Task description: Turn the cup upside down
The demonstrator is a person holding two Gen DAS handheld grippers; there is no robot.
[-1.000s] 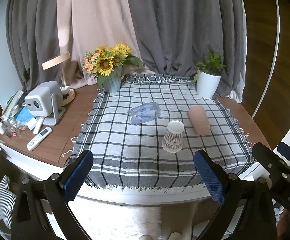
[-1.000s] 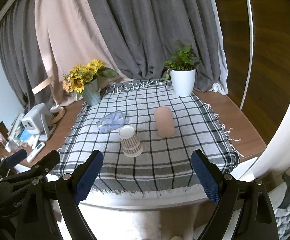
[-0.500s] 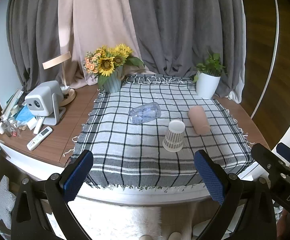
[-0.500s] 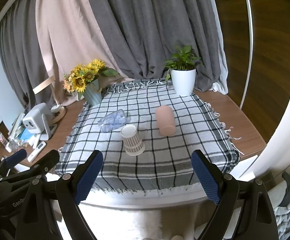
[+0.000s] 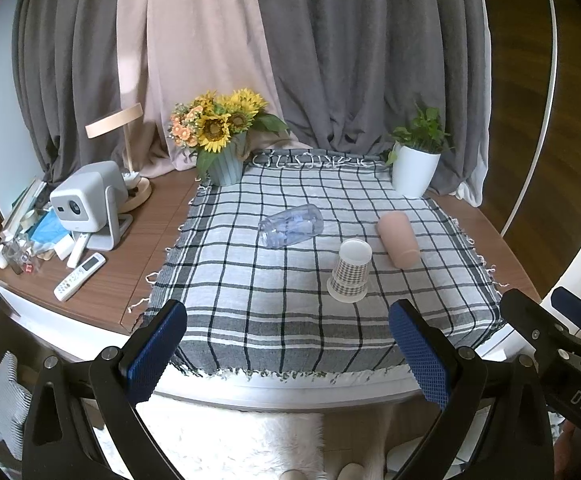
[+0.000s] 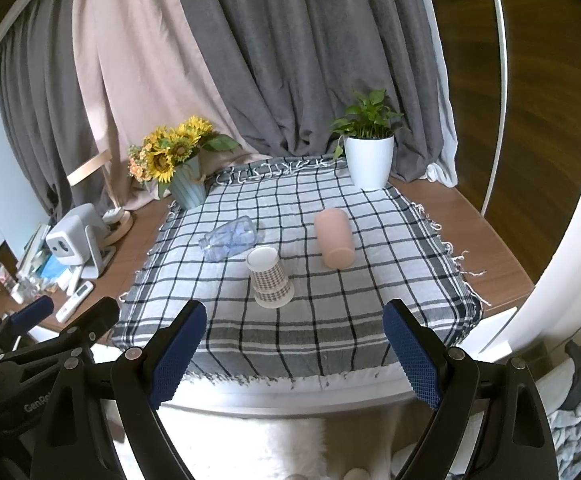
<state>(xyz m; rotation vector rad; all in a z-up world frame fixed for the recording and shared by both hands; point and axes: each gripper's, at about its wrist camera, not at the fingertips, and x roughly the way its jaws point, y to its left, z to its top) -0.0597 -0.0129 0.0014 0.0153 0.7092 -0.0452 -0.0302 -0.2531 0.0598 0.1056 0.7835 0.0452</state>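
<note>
Paper cup (image 5: pixel 349 271) inverted on cloth, both grippers' fingers (image 5: pixel 157 350) wide apart, clear.

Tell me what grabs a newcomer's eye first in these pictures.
The checked paper cup stands mouth-down mid-front on the grey plaid cloth, with a clear plastic cup and a pink cup lying on their sides behind it. Both open blue-padded grippers, left gripper and right gripper, hover before the table edge.

— The checked cloth (image 5: pixel 274 292) looks woven, matt, fringed; the table (image 5: pixel 130 264) beneath, smooth brown wood.

— And the houndstooth cup (image 5: pixel 349 270) seems paper, the lying cup (image 5: pixel 291 225) clear glossy plastic, the gripper pads (image 6: pixel 410 354) rough-textured blue.
</note>
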